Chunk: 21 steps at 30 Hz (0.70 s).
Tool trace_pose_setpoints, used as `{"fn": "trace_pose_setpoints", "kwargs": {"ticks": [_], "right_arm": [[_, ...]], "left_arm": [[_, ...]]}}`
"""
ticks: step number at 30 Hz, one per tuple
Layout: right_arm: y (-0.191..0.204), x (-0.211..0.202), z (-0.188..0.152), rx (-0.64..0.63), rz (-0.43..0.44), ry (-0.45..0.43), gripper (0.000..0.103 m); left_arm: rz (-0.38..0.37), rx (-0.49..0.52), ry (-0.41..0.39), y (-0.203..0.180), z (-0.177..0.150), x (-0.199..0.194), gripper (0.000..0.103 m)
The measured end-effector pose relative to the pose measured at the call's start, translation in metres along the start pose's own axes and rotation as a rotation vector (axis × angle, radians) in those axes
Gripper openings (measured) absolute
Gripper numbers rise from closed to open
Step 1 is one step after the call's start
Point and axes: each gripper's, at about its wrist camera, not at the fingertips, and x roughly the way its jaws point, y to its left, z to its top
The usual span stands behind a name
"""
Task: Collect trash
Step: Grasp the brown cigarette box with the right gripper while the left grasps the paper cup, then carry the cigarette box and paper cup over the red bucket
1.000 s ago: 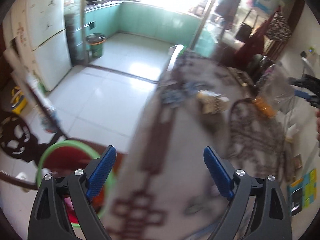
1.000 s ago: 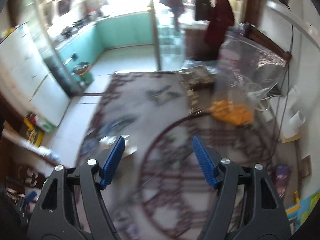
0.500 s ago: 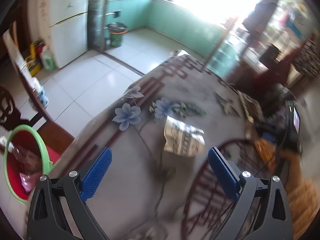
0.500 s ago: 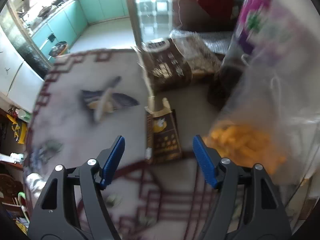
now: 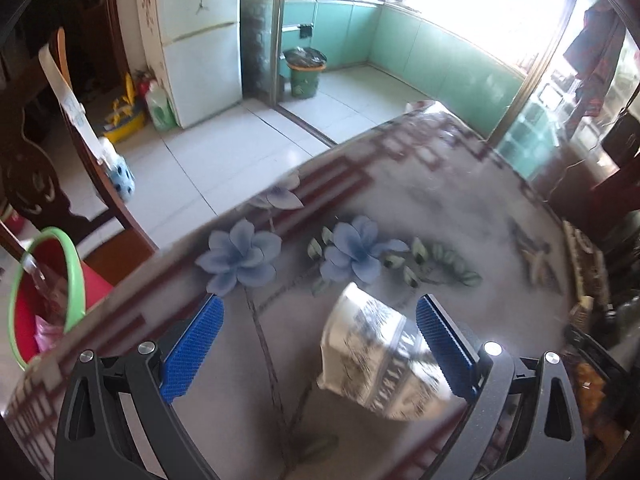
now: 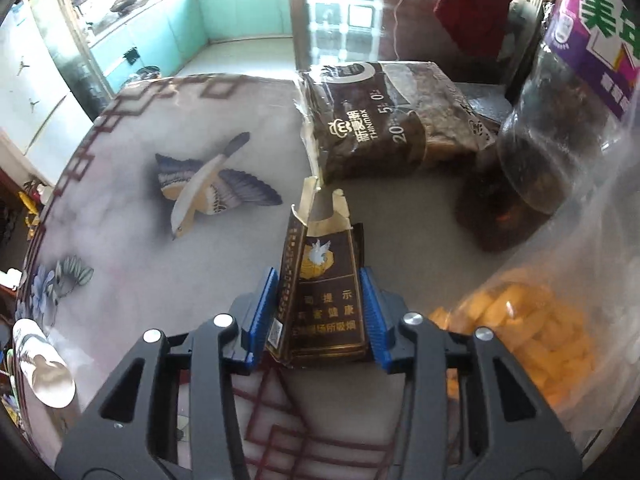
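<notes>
My right gripper (image 6: 320,312) is shut on an opened brown cigarette pack (image 6: 324,280) that rests on the patterned table (image 6: 160,240). My left gripper (image 5: 316,344) is open low over the table (image 5: 280,400). A crumpled white patterned wrapper (image 5: 376,360) lies between its pads, close to the right pad (image 5: 444,352), and also shows in the right wrist view (image 6: 40,364). A red bin with a green rim (image 5: 44,296) holding some trash stands beside the table at the left.
A dark brown packet (image 6: 384,120), a dark jar (image 6: 536,152) and a clear bag of orange snacks (image 6: 528,340) lie on the right of the table. A wooden chair (image 5: 68,184) stands by the bin. A fridge (image 5: 196,40) and a green bucket (image 5: 304,72) stand beyond.
My right gripper moved forward and closed on the cigarette pack. My left gripper moved forward over the table, so the wrapper now lies between its pads.
</notes>
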Motion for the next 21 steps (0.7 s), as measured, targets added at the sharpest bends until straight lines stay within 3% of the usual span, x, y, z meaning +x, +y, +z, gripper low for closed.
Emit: {"fn": "trace_pose_setpoints", "kwargs": {"ticks": [10, 11, 12, 13, 14, 17, 21], "right_arm": [[-0.005, -0.011, -0.022, 0.019, 0.083, -0.002, 0.04], [-0.004, -0.012, -0.025, 0.019, 0.086, -0.001, 0.04], [-0.003, -0.015, -0.03, 0.019, 0.089, 0.001, 0.04], [-0.002, -0.018, -0.034, 0.021, 0.094, 0.003, 0.04], [-0.002, -0.02, -0.038, 0.025, 0.098, 0.004, 0.04], [0.001, -0.029, -0.05, 0.038, 0.112, 0.009, 0.04], [0.01, -0.05, -0.069, 0.028, 0.117, 0.004, 0.04]], "left_arm": [[-0.072, 0.093, 0.103, -0.023, -0.012, 0.02, 0.091], [-0.082, 0.116, 0.115, -0.027, -0.015, 0.019, 0.083], [-0.088, 0.157, 0.128, -0.032, -0.019, 0.018, 0.066], [-0.096, 0.191, 0.141, -0.035, -0.022, 0.018, 0.059], [-0.108, 0.219, 0.157, -0.038, -0.026, 0.018, 0.043], [-0.146, 0.265, 0.173, -0.039, -0.034, 0.01, 0.042], [-0.193, 0.311, 0.134, -0.032, -0.036, -0.018, 0.042]]}}
